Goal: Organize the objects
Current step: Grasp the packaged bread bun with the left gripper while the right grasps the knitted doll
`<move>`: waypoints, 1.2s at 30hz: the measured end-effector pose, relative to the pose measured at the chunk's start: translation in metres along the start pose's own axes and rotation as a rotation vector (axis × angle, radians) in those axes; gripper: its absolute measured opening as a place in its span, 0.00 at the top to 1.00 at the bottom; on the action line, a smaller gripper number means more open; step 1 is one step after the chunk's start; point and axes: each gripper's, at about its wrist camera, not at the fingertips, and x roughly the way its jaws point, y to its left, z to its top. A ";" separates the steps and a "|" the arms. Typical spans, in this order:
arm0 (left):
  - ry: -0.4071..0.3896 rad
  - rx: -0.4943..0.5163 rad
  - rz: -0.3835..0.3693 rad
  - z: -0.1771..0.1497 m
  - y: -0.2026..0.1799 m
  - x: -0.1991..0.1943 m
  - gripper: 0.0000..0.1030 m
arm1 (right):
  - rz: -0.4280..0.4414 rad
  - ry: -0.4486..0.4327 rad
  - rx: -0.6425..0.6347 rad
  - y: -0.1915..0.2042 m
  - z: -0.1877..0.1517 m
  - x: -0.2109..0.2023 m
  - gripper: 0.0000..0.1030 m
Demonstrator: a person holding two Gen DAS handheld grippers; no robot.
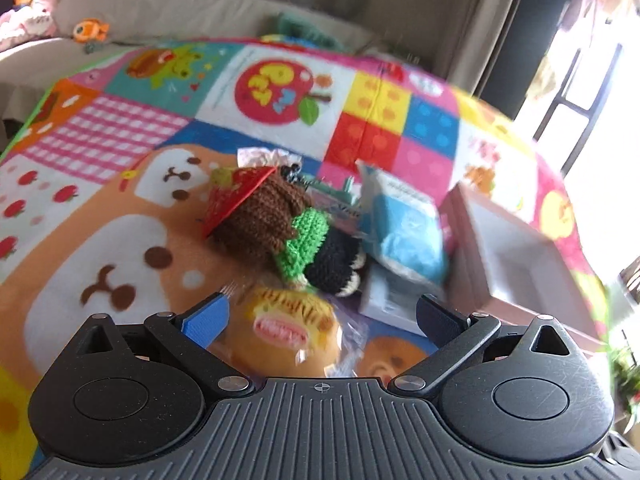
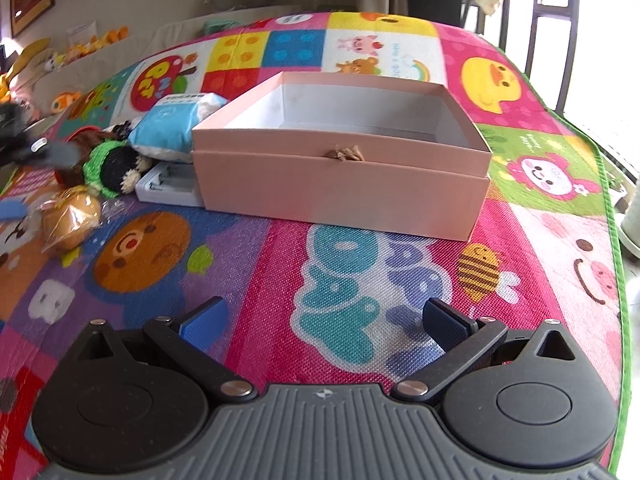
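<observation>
A pile of small objects lies on the colourful play mat. In the left wrist view my left gripper is open, with a wrapped orange plush toy between its fingers, not clamped. Beyond it lie a brown, green and black crochet doll, a blue tissue pack and a flat white case. An open pink box with an empty white inside stands mid-mat in the right wrist view. My right gripper hovers open over bare mat in front of that box, holding nothing.
The crochet doll, tissue pack, white case and wrapped plush crowd the box's left side. A beige sofa with soft toys is behind the mat. A window with bars is at the right.
</observation>
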 end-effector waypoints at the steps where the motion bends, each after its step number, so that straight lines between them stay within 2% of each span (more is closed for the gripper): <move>1: 0.017 0.016 0.030 0.003 -0.002 0.010 0.00 | 0.003 0.007 -0.007 0.000 0.000 0.000 0.00; 6: 0.018 0.147 0.115 -0.002 0.009 0.021 0.00 | 0.021 0.063 -0.023 -0.002 0.004 -0.002 0.00; 10: 0.028 0.194 0.069 -0.008 0.040 0.007 0.00 | 0.010 0.083 -0.003 -0.002 0.001 -0.006 0.00; 14: 0.044 0.170 0.038 -0.004 0.062 -0.001 0.00 | -0.024 0.068 0.021 0.002 -0.002 -0.007 0.00; 17: 0.037 0.138 0.044 -0.001 0.064 0.005 0.01 | -0.021 0.051 0.017 0.002 -0.004 -0.008 0.00; 18: 0.035 0.138 0.041 0.000 0.062 0.008 0.04 | -0.018 0.046 0.014 0.001 -0.005 -0.008 0.00; 20: 0.038 0.152 0.040 0.000 0.053 0.015 0.17 | -0.010 0.050 -0.002 0.001 -0.004 -0.008 0.00; 23: 0.024 0.222 0.020 -0.004 0.038 0.017 0.22 | 0.011 0.072 -0.036 0.001 0.006 -0.008 0.00; 24: 0.023 0.253 -0.009 -0.007 0.036 0.014 0.28 | 0.021 0.062 -0.042 0.002 0.012 -0.011 0.00; 25: 0.021 0.273 -0.031 -0.010 0.034 0.012 0.29 | 0.028 0.040 -0.052 0.004 0.019 -0.014 0.00; 27: 0.037 0.322 -0.092 -0.017 0.034 0.004 0.30 | 0.050 -0.016 -0.110 0.017 0.038 -0.022 0.00; 30: 0.062 0.366 -0.181 -0.027 0.040 -0.009 0.30 | 0.108 -0.109 -0.264 0.051 0.070 -0.027 0.00; 31: 0.062 0.371 -0.190 -0.030 0.043 -0.013 0.31 | 0.132 -0.128 -0.324 0.066 0.081 -0.024 0.00; 34: 0.026 0.358 -0.151 -0.030 0.063 -0.026 0.31 | 0.182 -0.153 -0.488 0.114 0.103 -0.006 0.01; 35: 0.011 0.340 -0.127 -0.029 0.073 -0.029 0.31 | 0.193 -0.149 -0.542 0.132 0.107 0.004 0.04; 36: 0.007 0.321 -0.110 -0.027 0.082 -0.030 0.31 | 0.202 -0.139 -0.592 0.151 0.109 0.014 0.13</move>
